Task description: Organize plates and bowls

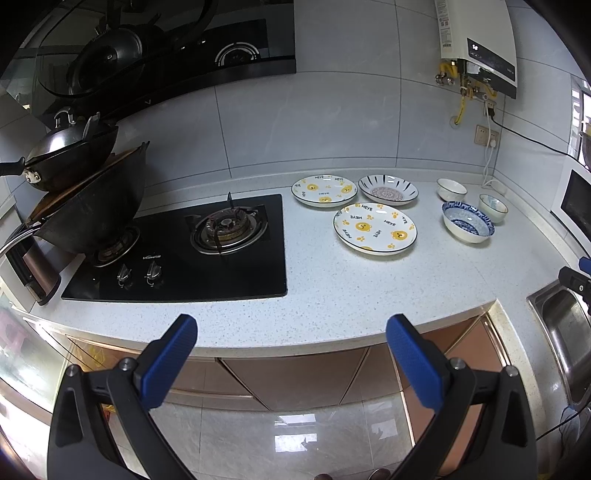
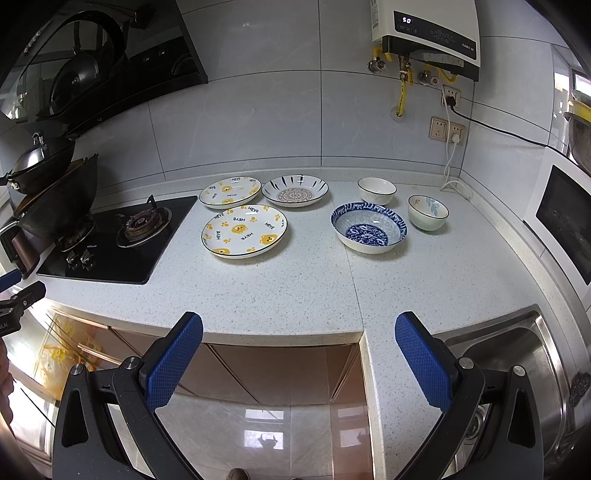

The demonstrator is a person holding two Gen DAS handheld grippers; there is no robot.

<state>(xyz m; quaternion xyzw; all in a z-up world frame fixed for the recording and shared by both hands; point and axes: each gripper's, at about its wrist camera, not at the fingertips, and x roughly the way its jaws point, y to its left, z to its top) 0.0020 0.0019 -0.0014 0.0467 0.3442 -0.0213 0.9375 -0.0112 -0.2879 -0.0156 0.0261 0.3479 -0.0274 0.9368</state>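
Six dishes sit on the speckled white counter [image 2: 295, 288], all apart from one another: three plates toward the stove side and three bowls toward the corner by the wall. The near bear plate [image 2: 244, 230] lies closest to the counter's front edge, with a second bear plate [image 2: 230, 192] behind it near the tiled wall and a patterned plate [image 2: 294, 191] just beside that one. To the right of the plates stands the blue bowl [image 2: 368, 228], the largest of the three bowls, with a white bowl [image 2: 376, 190] behind it and a leaf bowl [image 2: 427, 212] off to its right, near the corner where a white cable hangs down. All of them are upright and none is stacked. The left gripper [image 1: 291, 328] hovers in front of the counter's edge, over the cabinet doors, its blue-padded jaws spread wide with nothing between them. The right gripper [image 2: 299, 325] hangs likewise just off the front edge, nearer the sink [image 2: 535, 354], jaws wide apart and holding nothing. On the left is the black stove [image 1: 207, 254], with a big dark wok [image 1: 96, 210] on its far burner and a smaller pan [image 1: 70, 155] perched on top of it. A water heater [image 2: 428, 33] is mounted on the wall above the bowls.
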